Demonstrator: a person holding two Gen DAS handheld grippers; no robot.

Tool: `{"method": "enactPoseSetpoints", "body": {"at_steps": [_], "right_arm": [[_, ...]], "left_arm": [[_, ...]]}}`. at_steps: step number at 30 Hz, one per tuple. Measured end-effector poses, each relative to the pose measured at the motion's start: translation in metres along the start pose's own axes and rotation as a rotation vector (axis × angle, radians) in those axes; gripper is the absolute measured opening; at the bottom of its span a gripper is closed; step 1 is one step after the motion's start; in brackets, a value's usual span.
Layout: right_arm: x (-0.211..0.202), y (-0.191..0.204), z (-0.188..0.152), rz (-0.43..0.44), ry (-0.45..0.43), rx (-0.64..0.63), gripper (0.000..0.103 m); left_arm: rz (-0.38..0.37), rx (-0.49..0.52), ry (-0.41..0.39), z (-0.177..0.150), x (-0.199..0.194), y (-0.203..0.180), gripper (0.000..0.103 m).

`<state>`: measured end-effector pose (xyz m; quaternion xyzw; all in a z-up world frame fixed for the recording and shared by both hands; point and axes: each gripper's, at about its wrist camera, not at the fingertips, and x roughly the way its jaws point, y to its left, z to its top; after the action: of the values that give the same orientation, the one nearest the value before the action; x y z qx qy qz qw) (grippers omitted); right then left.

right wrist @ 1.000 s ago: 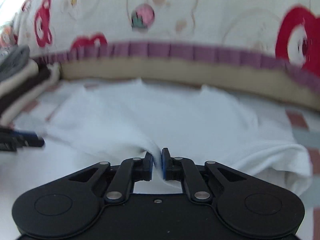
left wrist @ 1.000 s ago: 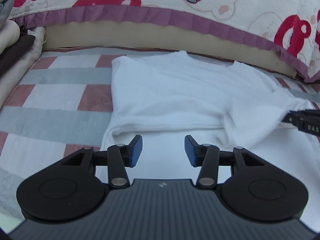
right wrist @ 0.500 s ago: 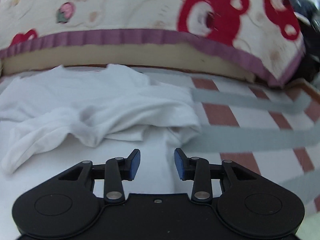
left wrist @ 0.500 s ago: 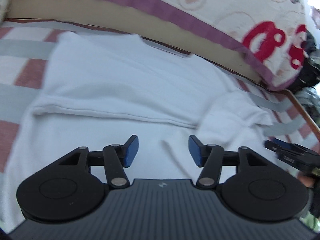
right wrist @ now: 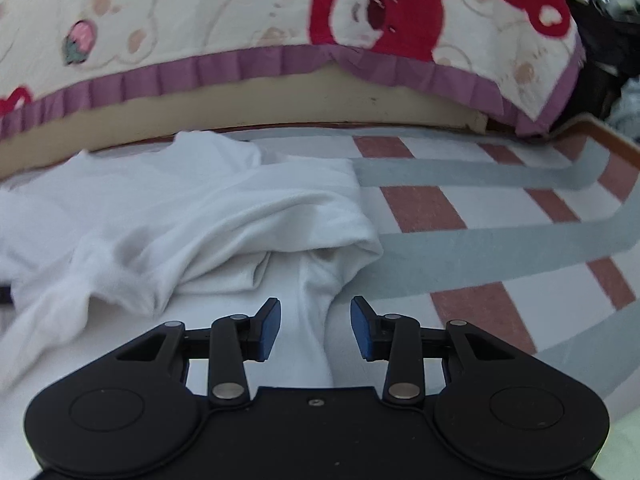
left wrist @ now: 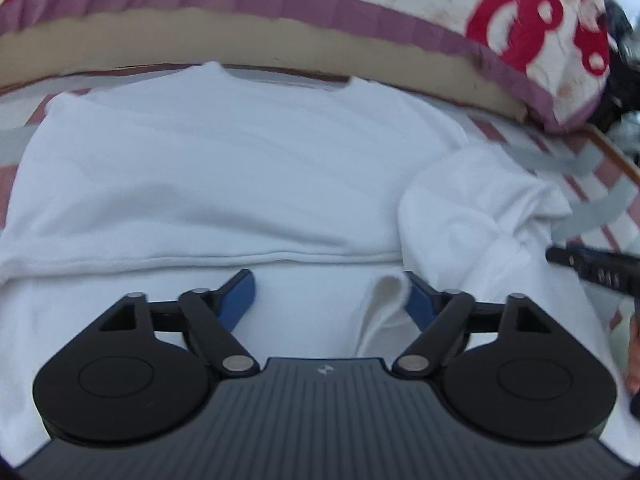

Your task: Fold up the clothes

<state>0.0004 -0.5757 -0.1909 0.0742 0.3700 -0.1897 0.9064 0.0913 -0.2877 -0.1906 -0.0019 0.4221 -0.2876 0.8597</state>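
- Between the spread fingers of the right gripper (right wrist: 316, 326) runs a ridge of white T-shirt (right wrist: 192, 216), ungripped.
- Left gripper (left wrist: 330, 300), fingers open, holds nothing (a small fold touches one pad).
- Beyond both, its bunched sleeve (left wrist: 476, 204) lies nearer the right gripper, on the checked bed sheet (right wrist: 500, 240).

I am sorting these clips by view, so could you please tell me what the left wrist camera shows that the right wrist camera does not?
Only the left wrist view shows the whole width of the white shirt, with its folded-over edge, and the right gripper seen from the side, at the shirt's right edge. Only the right wrist view shows the wide stretch of bare checked sheet beside the shirt and the red bear on the quilt. Both show the open left gripper or right gripper over white cloth, and the quilt's purple trim.
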Motion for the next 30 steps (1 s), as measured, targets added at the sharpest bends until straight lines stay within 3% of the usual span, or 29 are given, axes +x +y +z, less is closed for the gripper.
{"method": "enactPoseSetpoints", "body": {"at_steps": [7,12,14,15,16,19,23,25,30], "right_arm": [[0.019,-0.001,0.003,0.005,0.011,0.155,0.046],[0.020,0.007,-0.004,-0.012,-0.019,0.100,0.049],[0.020,0.006,-0.005,-0.010,-0.024,0.110,0.049],[0.020,0.004,-0.005,-0.007,-0.026,0.121,0.050],[0.020,0.003,-0.004,-0.003,-0.029,0.126,0.050],[0.022,0.000,-0.005,0.009,-0.043,0.134,0.050],[0.025,-0.003,-0.007,0.010,-0.072,0.123,0.050],[0.026,-0.004,-0.005,0.002,-0.069,0.130,0.050],[0.030,-0.003,-0.002,-0.018,-0.073,0.082,0.049]], "left_arm": [[-0.015,0.080,0.001,-0.015,-0.007,-0.013,0.088],[-0.100,-0.008,0.015,-0.018,-0.016,-0.004,0.087],[-0.111,-0.028,0.002,-0.017,-0.015,0.000,0.073],[-0.109,-0.023,-0.003,-0.017,-0.015,0.001,0.045],[-0.101,-0.005,0.001,-0.014,-0.014,0.001,0.002],[-0.050,0.000,-0.041,0.004,-0.027,0.004,0.003],[0.040,-0.044,-0.250,0.052,-0.076,0.021,0.003],[0.073,-0.095,-0.302,0.071,-0.090,0.043,0.003],[0.170,-0.185,-0.235,0.087,-0.082,0.103,0.003]]}}
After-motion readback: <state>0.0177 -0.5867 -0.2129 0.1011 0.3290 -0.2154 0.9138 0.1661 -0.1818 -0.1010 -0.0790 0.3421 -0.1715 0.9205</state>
